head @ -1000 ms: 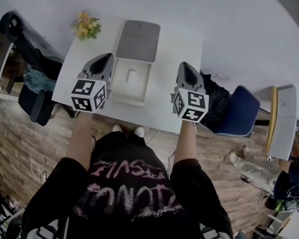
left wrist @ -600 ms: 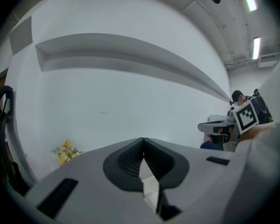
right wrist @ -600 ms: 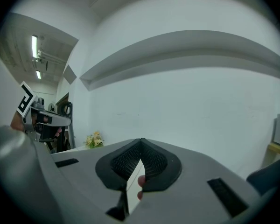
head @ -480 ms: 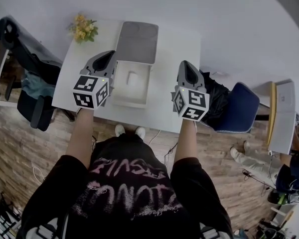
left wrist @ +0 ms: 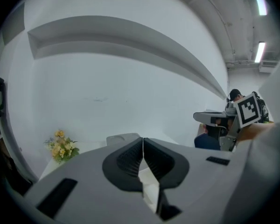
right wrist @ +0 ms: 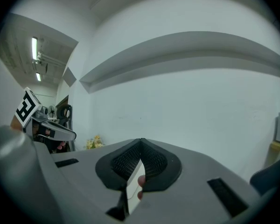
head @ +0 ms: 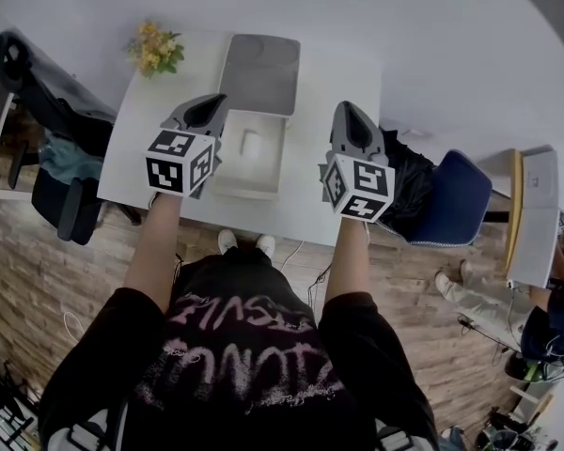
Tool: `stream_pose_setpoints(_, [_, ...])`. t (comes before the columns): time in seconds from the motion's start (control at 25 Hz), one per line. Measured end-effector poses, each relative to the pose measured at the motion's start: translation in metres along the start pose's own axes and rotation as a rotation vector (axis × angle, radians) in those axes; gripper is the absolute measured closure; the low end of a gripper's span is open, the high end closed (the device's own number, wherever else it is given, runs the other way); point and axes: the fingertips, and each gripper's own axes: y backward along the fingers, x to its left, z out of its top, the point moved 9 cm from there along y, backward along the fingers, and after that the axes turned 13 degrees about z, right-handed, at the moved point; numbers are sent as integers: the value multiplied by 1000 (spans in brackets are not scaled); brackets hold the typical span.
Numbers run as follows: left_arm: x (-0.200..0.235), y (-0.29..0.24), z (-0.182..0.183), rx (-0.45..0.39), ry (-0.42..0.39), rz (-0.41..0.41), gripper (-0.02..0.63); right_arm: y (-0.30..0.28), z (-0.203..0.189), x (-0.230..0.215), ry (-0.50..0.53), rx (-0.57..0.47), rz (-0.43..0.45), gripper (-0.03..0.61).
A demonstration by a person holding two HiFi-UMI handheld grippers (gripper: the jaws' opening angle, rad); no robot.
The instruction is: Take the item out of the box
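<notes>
text: pink print on black shirt | upside down, seemingly illegible | else: none

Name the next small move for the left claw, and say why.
Probably open the left claw: it is shut and empty beside the open white cardboard box, whose small white item lies untouched inside.

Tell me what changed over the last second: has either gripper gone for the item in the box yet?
Not yet. The left gripper moved forward and tipped down slightly, coming nearer the left wall of the box. Nothing was gripped or released; both grippers are shut and empty. The right gripper, the item and the lid stayed put.
</notes>
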Motion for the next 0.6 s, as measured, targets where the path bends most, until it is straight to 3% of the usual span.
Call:
stream_pose_setpoints(0.24, [-13,-15,-21,145,-28,-101,549,-2,-1,-3,9,7,-1,566])
stream_pose_setpoints(0.6, [-22,-37,-70,426,37,-115,442,-1,-8,-8,-4,17,-6,566])
